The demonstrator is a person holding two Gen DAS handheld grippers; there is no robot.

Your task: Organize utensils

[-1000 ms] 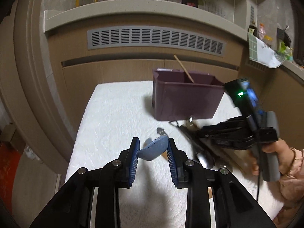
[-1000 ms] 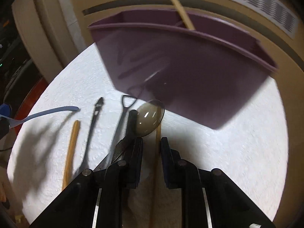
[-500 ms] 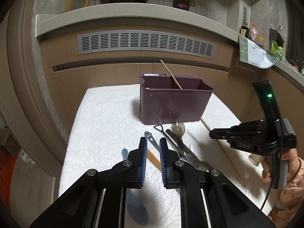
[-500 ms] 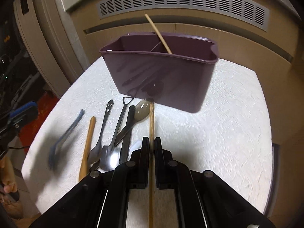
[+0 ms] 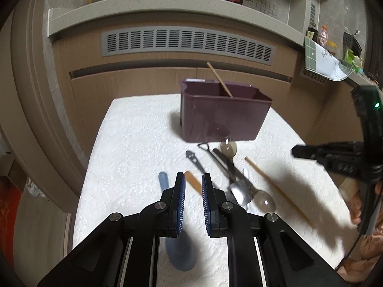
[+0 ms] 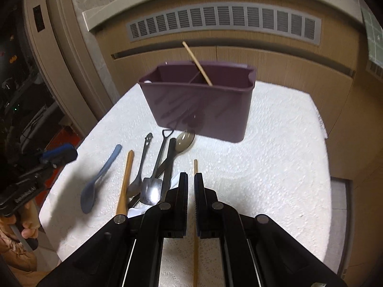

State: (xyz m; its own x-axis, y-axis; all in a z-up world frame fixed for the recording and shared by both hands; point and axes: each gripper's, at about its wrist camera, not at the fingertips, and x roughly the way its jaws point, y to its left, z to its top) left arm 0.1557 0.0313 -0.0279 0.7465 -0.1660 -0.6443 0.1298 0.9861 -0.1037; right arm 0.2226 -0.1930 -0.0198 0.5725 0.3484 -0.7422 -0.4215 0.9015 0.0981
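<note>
We hold the left gripper [image 5: 193,199] over the white-covered bench [image 6: 275,167] with its jaws just closing to a narrow gap, nothing between them, and the blue spoon [image 5: 178,251] lies on the bench beneath. The right gripper [image 6: 190,199] has its jaws nearly together, empty, above a chopstick [image 6: 195,251] lying flat. The other utensils [image 6: 153,167] lie in a row before the purple caddy [image 6: 203,105], where one chopstick [image 6: 197,63] leans.

The plastic caddy [image 6: 201,105] looked glossy; the worktop cloth [image 6: 275,157] was rough (embossed); one spoon [image 6: 149,189] gleamed metallic.
</note>
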